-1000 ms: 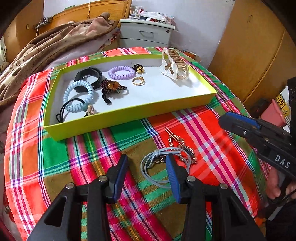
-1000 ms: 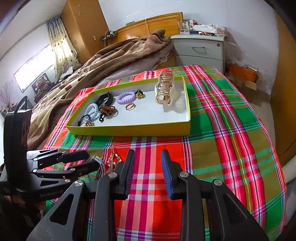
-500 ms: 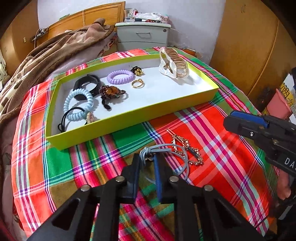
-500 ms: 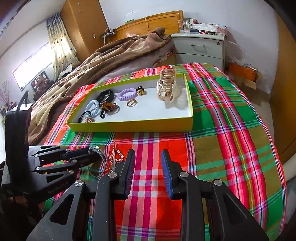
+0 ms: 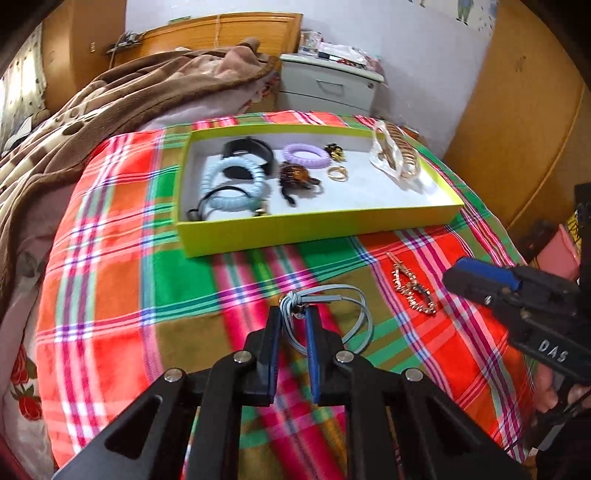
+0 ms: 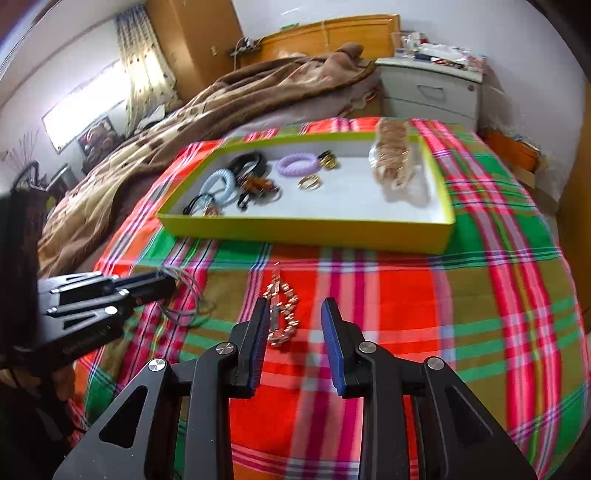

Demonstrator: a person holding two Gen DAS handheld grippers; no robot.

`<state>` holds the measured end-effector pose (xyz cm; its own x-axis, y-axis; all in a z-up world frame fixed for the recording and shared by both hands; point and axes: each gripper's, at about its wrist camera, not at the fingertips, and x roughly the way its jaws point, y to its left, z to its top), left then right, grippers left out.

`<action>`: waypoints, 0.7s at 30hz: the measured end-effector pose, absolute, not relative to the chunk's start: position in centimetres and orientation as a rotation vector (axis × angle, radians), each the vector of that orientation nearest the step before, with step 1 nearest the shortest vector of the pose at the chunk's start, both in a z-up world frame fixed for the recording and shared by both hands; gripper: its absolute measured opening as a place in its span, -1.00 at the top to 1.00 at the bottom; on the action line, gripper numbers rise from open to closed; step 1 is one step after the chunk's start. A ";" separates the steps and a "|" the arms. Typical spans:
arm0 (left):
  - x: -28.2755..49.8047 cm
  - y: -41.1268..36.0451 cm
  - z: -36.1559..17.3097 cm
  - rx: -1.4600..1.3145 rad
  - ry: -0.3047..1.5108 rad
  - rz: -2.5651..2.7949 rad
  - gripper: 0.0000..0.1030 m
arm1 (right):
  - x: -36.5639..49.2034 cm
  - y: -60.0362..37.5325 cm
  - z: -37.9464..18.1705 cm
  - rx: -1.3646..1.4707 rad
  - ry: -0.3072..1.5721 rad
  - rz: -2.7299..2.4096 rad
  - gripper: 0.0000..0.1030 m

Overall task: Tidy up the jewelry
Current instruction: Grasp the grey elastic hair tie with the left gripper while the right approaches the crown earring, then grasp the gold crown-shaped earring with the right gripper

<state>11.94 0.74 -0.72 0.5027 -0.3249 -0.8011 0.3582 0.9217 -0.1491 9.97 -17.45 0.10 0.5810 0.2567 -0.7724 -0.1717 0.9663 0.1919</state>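
While tongs differ:
Left tongs (image 5: 293, 317): clenched on grey cord hair tie (image 5: 343, 306).
Right tongs (image 6: 295, 325): released, nearest, straddling gold chain bracelet (image 6: 282, 314).
Bracelet axis: along the tongs' pointing line, toward yellow-green tray (image 6: 314, 232).

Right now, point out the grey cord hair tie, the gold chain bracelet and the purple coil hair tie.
grey cord hair tie (image 5: 364, 317): left wrist view, on its loose loop.
gold chain bracelet (image 6: 284, 314): right wrist view, mid-chain on the cloth.
purple coil hair tie (image 5: 306, 156): left wrist view, on the ring's coil.

Home bedroom, wooden headboard (image 6: 332, 35), rumpled brown blanket (image 6: 207, 107), nightstand (image 6: 430, 88)
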 end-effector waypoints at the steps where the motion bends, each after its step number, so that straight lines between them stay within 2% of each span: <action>1: 11.8 1.2 -0.6 0.033 0.954 -0.404 0.74 | 10.1 -17.0 -0.1 0.086 0.923 0.257 0.40; 3: 11.6 1.6 -0.5 0.026 0.949 -0.398 0.74 | 10.3 -16.5 -0.4 0.064 0.935 0.257 0.23; 18: 10.1 4.1 0.1 -0.002 0.917 -0.369 0.74 | 10.7 -14.6 -1.1 -0.050 0.941 0.194 0.22; 20: 10.1 4.2 0.1 -0.003 0.918 -0.362 0.74 | 10.5 -14.5 -1.1 -0.061 0.937 0.184 0.29; 21: 10.0 4.3 0.2 -0.003 0.914 -0.363 0.74 | 10.5 -14.5 -1.0 -0.062 0.934 0.178 0.44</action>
<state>10.02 4.29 0.20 0.5541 -0.3081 -0.7733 0.3055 0.9394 -0.1554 10.50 -14.47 -1.04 0.5809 0.1255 -0.8042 -0.1794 0.9835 0.0239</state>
